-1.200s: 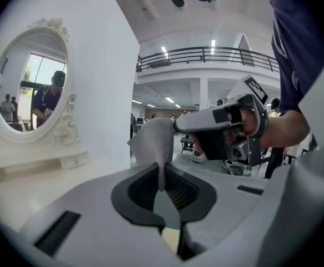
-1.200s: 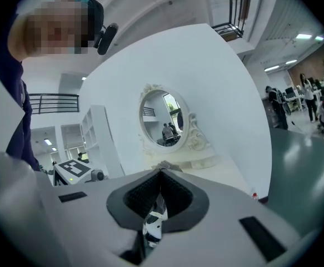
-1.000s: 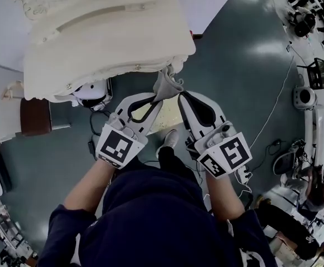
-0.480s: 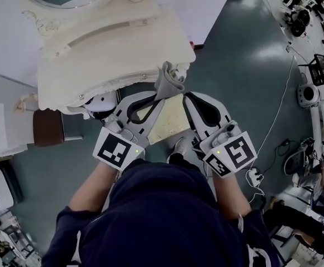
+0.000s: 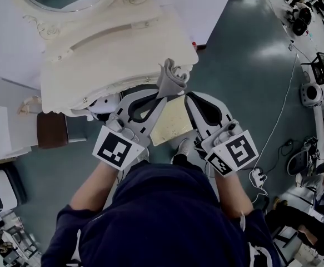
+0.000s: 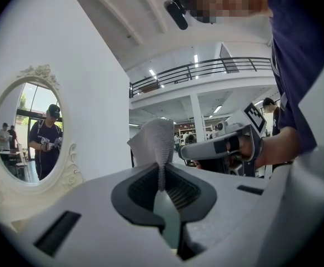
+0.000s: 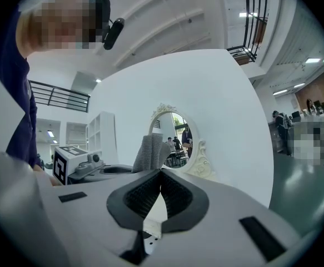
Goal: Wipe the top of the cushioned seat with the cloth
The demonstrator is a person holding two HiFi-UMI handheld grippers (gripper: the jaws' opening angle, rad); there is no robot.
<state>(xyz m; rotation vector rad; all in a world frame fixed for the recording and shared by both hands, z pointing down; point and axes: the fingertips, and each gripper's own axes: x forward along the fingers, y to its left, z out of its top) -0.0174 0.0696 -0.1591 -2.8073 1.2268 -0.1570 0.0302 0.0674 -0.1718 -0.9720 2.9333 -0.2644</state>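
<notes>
Beside a cream vanity [image 5: 111, 49], left gripper [image 5: 163, 96] jaws pinch the limp, light cloth [image 5: 172, 78] by its edge; right gripper [image 5: 188, 97] jaws closed, empty.

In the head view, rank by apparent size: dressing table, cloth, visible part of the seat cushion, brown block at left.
1. Dressing table, largest by far.
2. Seat cushion, only partly visible.
3. Cloth and brown block look alike; the cloth sits nearer the camera, so they stay unranked.

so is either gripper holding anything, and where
The left gripper pinches the grey cloth by its lower end at the jaw tips; the right gripper is shut, empty.
</notes>
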